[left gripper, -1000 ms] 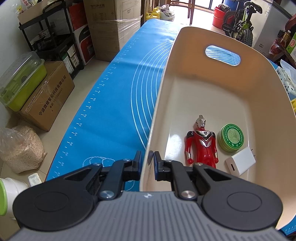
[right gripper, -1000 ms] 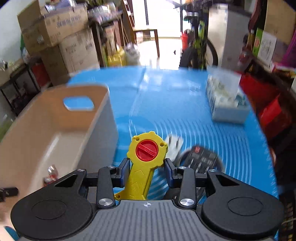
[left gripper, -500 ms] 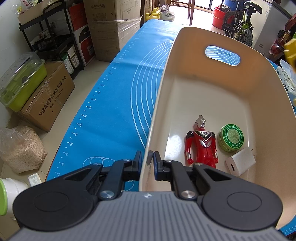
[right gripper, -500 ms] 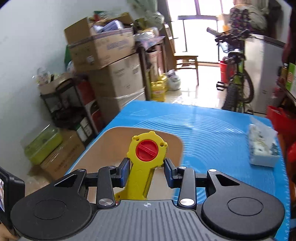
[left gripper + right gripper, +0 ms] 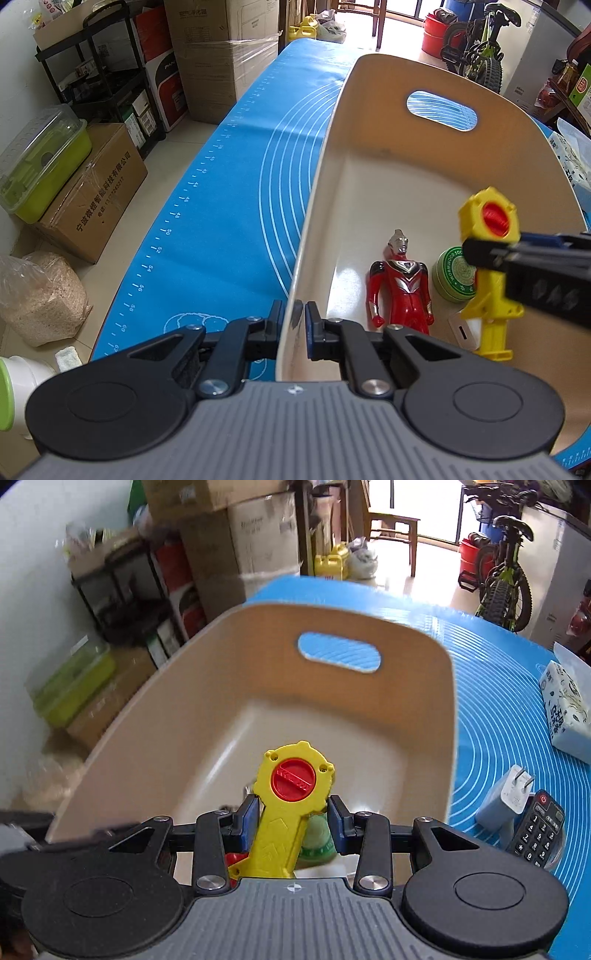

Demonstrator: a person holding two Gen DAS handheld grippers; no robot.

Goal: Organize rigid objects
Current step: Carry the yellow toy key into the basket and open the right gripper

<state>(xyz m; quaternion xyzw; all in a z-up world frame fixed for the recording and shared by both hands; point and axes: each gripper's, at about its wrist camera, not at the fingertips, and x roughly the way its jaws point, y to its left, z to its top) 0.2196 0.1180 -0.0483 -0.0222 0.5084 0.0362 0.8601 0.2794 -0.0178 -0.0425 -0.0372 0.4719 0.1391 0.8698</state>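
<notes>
- Beige plastic bin point(image 5: 369, 122) sits on the blue mat point(image 5: 229, 206); left gripper point(image 5: 294, 326) is clenched on the bin's near-left rim, one pad outside, one inside; risk: if this pinch slips or tugs, the bin slides or tips on the mat and the drop misses
- Inside the bin, left to right: red hero figure point(image 5: 400, 280) lying flat on the floor, green round tin point(image 5: 456, 275) just beside it, white charger point(image 5: 461, 330) at the near right, partly hidden; risk: a toy landing on these could bounce or knock them about
- Yellow toy tool point(image 5: 286, 812) with red round cap point(image 5: 293, 779) is grasped by the right gripper point(image 5: 291, 821), jaws partly closed on its shaft, head sticking out past the fingertips; it hangs over the bin's near-right interior, above the tin and charger, not yet resting on anything
- Risk: the grip is on a narrow shaft with the heavy head forward; the toy could pivot or slide out early; releasing from this height risks a clatter or it ending propped on the tin
- Right of the bin on the mat: second white plug adapter point(image 5: 504, 799) touching a black remote point(image 5: 537, 829), tissue pack point(image 5: 565, 709) farther right; these look left to sort; a wide swing of the right gripper could hit the bin wall
</notes>
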